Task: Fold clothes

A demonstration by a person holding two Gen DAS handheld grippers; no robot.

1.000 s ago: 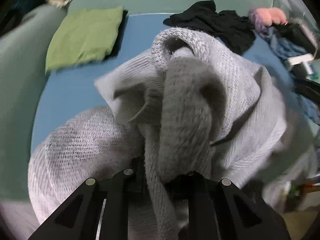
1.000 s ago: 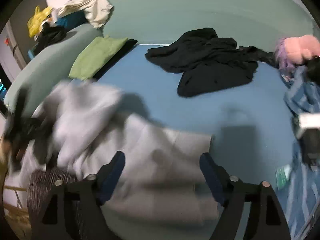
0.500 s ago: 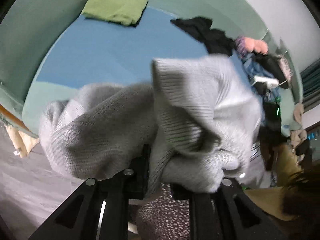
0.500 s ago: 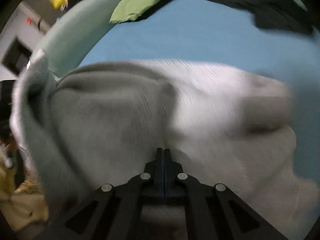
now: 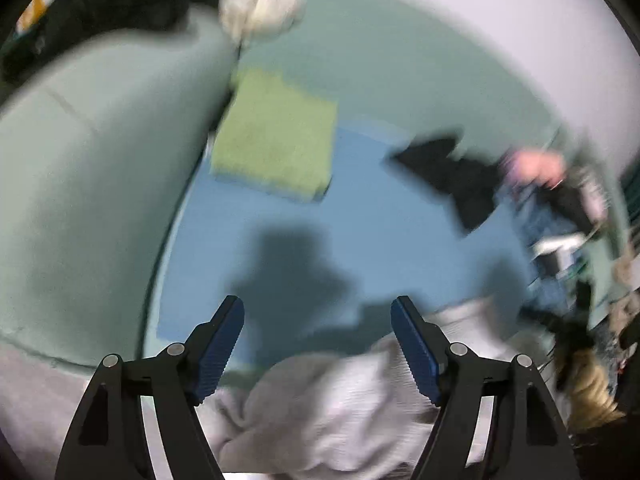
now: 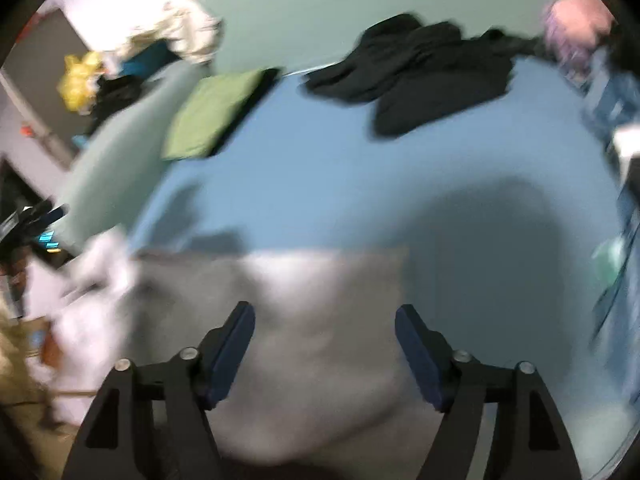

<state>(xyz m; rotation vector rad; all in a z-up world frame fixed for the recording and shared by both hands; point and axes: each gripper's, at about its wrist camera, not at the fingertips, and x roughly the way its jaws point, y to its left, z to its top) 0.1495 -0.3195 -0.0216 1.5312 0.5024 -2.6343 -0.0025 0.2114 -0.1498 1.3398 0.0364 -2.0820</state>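
A grey knit sweater [image 5: 344,404] lies bunched at the near edge of the blue bed sheet [image 5: 360,216], below and behind my left gripper [image 5: 318,320]. That gripper's jaws are opening wide and nothing is pressed between the blue pads. In the right wrist view the same sweater [image 6: 304,320] spreads flat under my right gripper [image 6: 325,322], whose jaws are also opening, with the pads clear of the cloth. Both views are motion-blurred.
A folded green garment [image 5: 276,136] rests at the far left of the bed by a teal cushioned side [image 5: 80,184]. A black garment [image 6: 416,68] lies at the back. Blue denim and a pink item [image 6: 580,12] crowd the right. More clothes [image 6: 176,40] are heaped far left.
Both grippers were shut on the grey sweater half a second ago; now both have let it go and stand wide. The left gripper has lifted and swung away, and the sweater has dropped onto the bed.
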